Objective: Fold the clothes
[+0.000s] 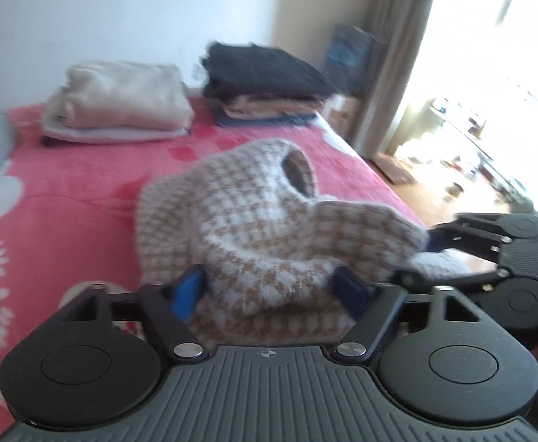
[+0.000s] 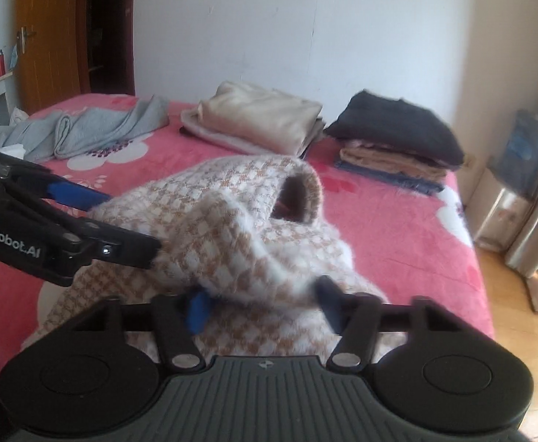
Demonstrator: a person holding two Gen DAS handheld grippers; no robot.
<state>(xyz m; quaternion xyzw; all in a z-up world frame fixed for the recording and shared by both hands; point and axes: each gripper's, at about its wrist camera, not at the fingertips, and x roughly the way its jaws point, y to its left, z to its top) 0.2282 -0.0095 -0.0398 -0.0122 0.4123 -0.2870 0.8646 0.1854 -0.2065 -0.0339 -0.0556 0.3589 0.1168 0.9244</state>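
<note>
With both the left claw (image 1: 272, 291) and right claw (image 2: 263, 304) clamped on the checked sweater (image 1: 269, 228) near the bed's (image 1: 84, 191) right edge, I'd keep it taut while folding.

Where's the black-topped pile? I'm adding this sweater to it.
The black-topped pile lies at the bed's far side near the wall, right of the cream pile.
</note>
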